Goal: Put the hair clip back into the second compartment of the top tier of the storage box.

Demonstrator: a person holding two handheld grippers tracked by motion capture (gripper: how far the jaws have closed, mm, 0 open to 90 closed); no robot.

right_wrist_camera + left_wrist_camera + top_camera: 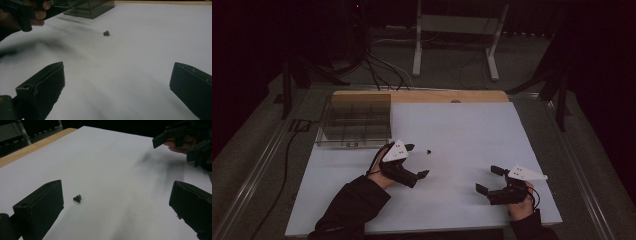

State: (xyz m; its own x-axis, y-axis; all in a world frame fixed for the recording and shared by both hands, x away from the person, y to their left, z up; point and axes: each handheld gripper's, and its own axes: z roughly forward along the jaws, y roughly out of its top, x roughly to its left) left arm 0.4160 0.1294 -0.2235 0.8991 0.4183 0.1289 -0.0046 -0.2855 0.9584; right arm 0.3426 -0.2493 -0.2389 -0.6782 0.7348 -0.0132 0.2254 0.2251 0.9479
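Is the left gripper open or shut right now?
Open. The left gripper has its jaws spread wide and empty, with the small black part lying on the white table between them.

White table (472, 125), wooden strip along far edge. Clear compartmented box (354, 121) at far left corner, compartment contents not discernible. Left gripper (417, 161) near table centre-left, just in front of box, jaws spread apart, nothing between them. Small dark object (429, 150) on table just beside its far jaw. Right gripper (490, 179) at near right, jaws spread, well apart from left gripper.
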